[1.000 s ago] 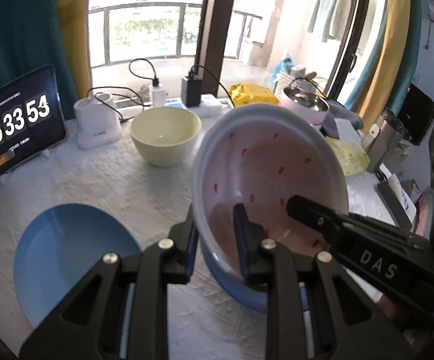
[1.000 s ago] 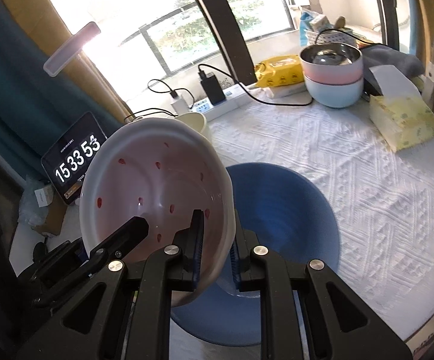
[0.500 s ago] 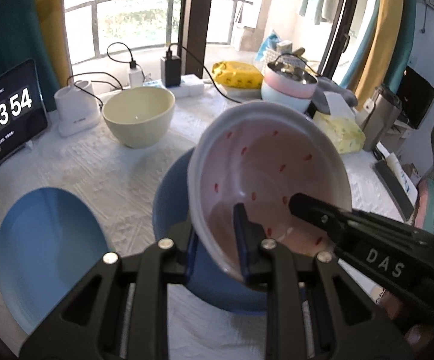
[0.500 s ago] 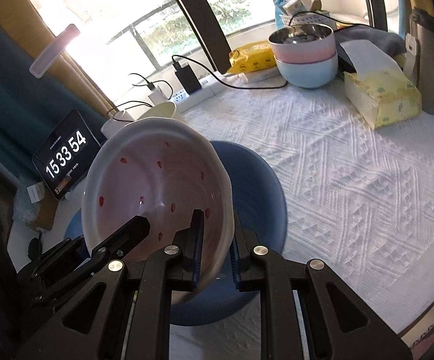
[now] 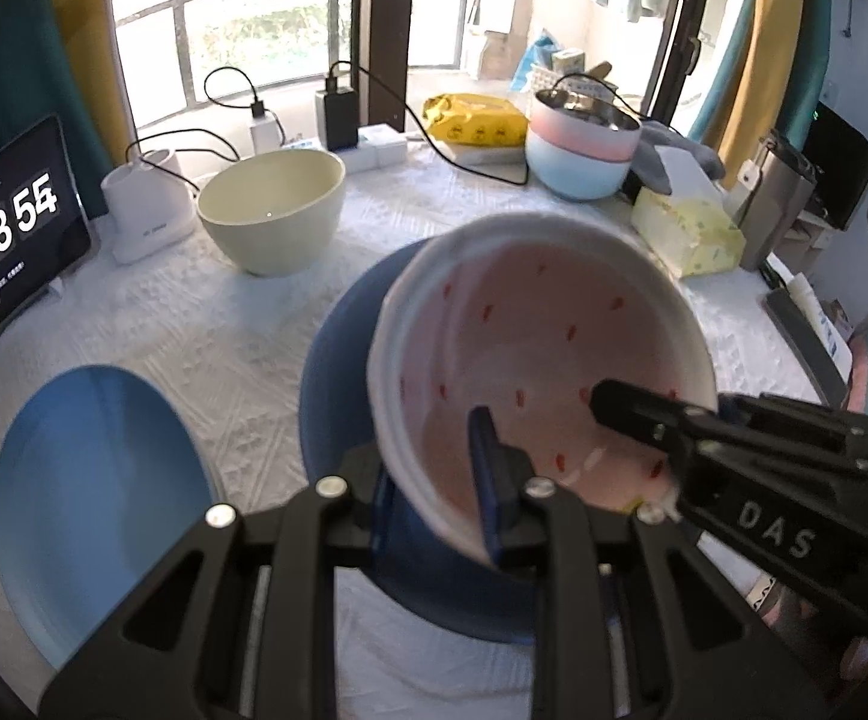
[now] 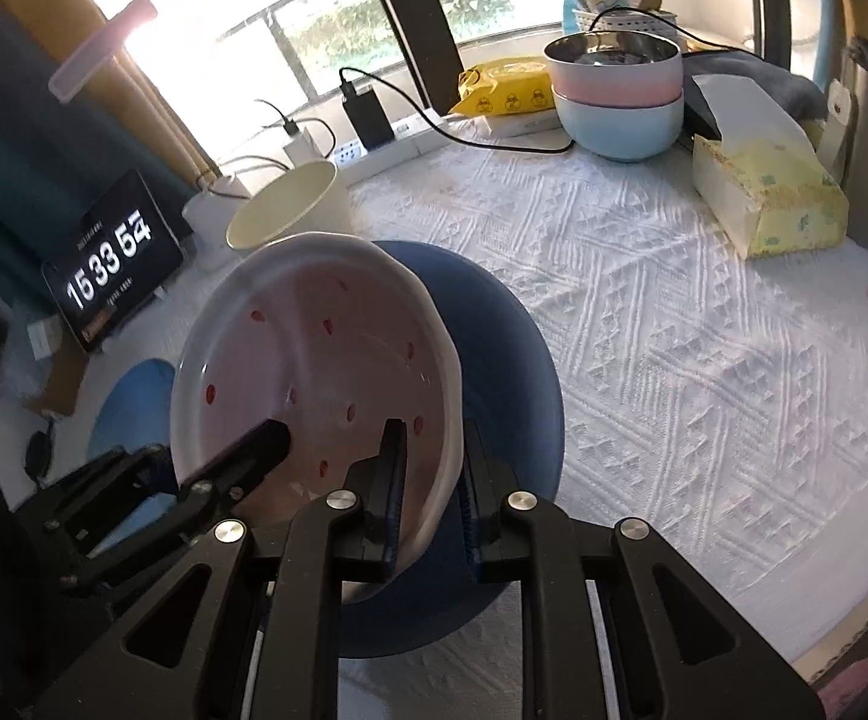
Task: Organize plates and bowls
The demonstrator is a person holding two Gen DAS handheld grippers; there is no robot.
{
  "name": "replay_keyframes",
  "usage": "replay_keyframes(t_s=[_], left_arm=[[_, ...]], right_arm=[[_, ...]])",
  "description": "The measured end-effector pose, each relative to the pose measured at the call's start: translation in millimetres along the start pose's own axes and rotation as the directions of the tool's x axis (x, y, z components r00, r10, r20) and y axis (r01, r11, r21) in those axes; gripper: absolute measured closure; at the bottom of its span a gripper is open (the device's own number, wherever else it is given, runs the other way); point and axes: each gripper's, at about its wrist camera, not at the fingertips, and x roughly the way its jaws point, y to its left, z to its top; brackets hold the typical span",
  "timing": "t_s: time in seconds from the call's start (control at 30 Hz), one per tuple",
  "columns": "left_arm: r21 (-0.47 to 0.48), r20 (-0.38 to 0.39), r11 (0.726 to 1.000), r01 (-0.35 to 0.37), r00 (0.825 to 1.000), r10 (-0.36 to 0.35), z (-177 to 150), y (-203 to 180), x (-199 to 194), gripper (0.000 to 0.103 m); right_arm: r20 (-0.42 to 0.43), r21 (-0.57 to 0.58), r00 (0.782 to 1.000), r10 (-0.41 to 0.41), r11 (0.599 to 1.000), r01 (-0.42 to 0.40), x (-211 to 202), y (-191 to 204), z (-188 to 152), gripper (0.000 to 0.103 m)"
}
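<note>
Bowl [image 5: 545, 372], pink and spotted, is hanging tilted over the dark blue plate [image 6: 512, 360]; I'm clamping its near rim with both left gripper [image 5: 434, 492] and right gripper [image 6: 428, 480], treating it as stiff, slippery, breakable.

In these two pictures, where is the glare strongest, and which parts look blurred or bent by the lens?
Right wrist view: the window is blown out at the upper left, washing over the lamp; the tablecloth stays sharp. Left wrist view: light is more even, the clock tablet digits smear slightly, and the window frame bows near the edges. Both views darken at the corners.
</note>
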Motion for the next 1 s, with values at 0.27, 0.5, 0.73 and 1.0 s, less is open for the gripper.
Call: replay_keyframes(t_s=[0.27, 0.5, 0.73, 1.0], left_arm=[[0.002, 0.008, 1.000, 0.002, 1.000, -0.002, 0, 2, -1, 0.079], [-0.005, 0.009, 1.000, 0.009, 1.000, -0.009, -2, 7, 0, 0.079], [-0.013, 0.006, 1.000, 0.027, 1.000, -0.027, -4, 13, 0, 0.079], [-0.017, 0.006, 0.999, 0.039, 0.999, -0.039, -6, 18, -4, 0.079]], right_arm=[[-0.021, -0.110, 0.994, -0.104, 0.989, 0.101, 7, 9, 5, 0.076], [-0.021, -0.211, 0.989, -0.144, 0.968, 0.136, 14, 22, 5, 0.067], [-0.033, -0.232, 0.993, -0.112, 0.967, 0.102, 14, 26, 9, 0.062], [-0.048, -0.244, 0.995, -0.083, 0.967, 0.069, 12, 28, 10, 0.059]])
